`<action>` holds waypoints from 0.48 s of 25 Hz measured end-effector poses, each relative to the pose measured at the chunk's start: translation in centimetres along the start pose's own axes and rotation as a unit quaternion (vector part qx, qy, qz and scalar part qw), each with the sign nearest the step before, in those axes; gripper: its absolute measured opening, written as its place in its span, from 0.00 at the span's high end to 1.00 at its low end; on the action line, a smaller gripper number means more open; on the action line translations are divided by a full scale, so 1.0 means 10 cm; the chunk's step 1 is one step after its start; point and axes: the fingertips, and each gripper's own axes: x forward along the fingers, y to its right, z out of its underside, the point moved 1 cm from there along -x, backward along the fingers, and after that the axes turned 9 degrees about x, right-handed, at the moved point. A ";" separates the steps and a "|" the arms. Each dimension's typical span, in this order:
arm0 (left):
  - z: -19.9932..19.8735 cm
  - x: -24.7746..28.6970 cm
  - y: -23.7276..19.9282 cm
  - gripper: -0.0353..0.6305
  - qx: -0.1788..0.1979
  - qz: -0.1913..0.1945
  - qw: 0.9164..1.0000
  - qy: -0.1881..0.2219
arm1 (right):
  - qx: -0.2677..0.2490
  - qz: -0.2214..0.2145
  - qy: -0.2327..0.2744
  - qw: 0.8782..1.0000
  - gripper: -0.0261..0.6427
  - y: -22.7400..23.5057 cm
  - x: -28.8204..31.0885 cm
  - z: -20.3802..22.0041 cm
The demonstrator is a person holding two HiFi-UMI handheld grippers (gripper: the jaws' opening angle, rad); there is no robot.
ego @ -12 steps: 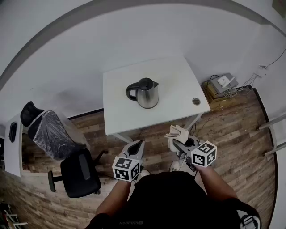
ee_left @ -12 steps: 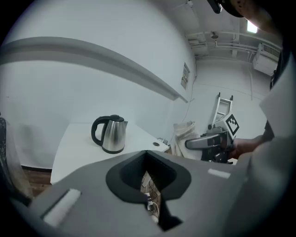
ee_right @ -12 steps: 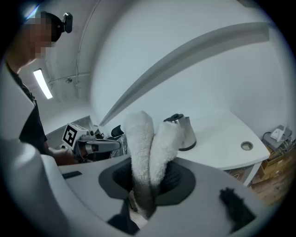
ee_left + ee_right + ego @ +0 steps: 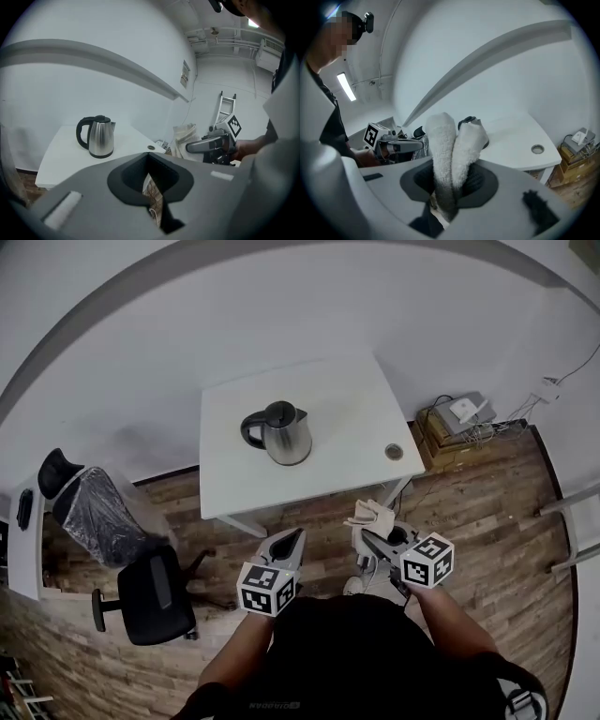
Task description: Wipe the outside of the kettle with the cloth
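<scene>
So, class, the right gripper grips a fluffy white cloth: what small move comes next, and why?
Probably carry the right gripper forward to the shiny steel kettle: its jaws clamp the fluffy white cloth, yet the kettle stands out of contact on the white table ahead.

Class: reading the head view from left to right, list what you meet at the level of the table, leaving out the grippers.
plastic-wrapped chair → kettle → round hole in the tabletop → cardboard box on the floor
</scene>
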 end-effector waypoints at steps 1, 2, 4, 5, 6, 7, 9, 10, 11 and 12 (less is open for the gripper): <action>-0.01 0.06 0.05 0.94 0.002 -0.003 1.000 -0.002 | 0.002 -0.003 0.000 1.000 0.82 0.06 -0.04 0.00; -0.03 0.10 0.09 0.94 0.003 -0.008 1.000 -0.004 | 0.004 -0.007 0.000 1.000 0.82 0.12 -0.07 0.01; -0.06 0.16 0.13 0.94 0.004 -0.019 1.000 -0.006 | 0.010 -0.015 -0.005 1.000 0.82 0.23 -0.10 0.04; -0.07 0.16 0.14 0.94 0.005 -0.024 1.000 -0.009 | 0.013 -0.019 -0.010 1.000 0.82 0.27 -0.09 0.05; -0.07 0.15 0.14 0.94 0.005 -0.029 0.999 -0.013 | 0.015 -0.024 -0.013 1.000 0.82 0.29 -0.07 0.06; -0.05 0.13 0.13 0.94 0.004 -0.034 0.999 -0.017 | 0.017 -0.029 -0.017 0.999 0.82 0.30 -0.03 0.07; -0.02 0.09 0.07 0.94 -0.003 -0.048 0.999 -0.019 | 0.017 -0.040 -0.024 0.999 0.82 0.30 0.06 0.07; -0.01 0.07 0.02 0.94 -0.006 -0.055 0.998 -0.018 | 0.016 -0.045 -0.027 0.998 0.82 0.29 0.12 0.07; -0.01 0.04 -0.04 0.94 -0.008 -0.062 0.998 -0.015 | 0.014 -0.049 -0.031 0.998 0.82 0.28 0.19 0.06; 0.01 0.02 -0.10 0.94 -0.010 -0.067 0.998 -0.012 | 0.011 -0.052 -0.035 0.998 0.82 0.26 0.27 0.06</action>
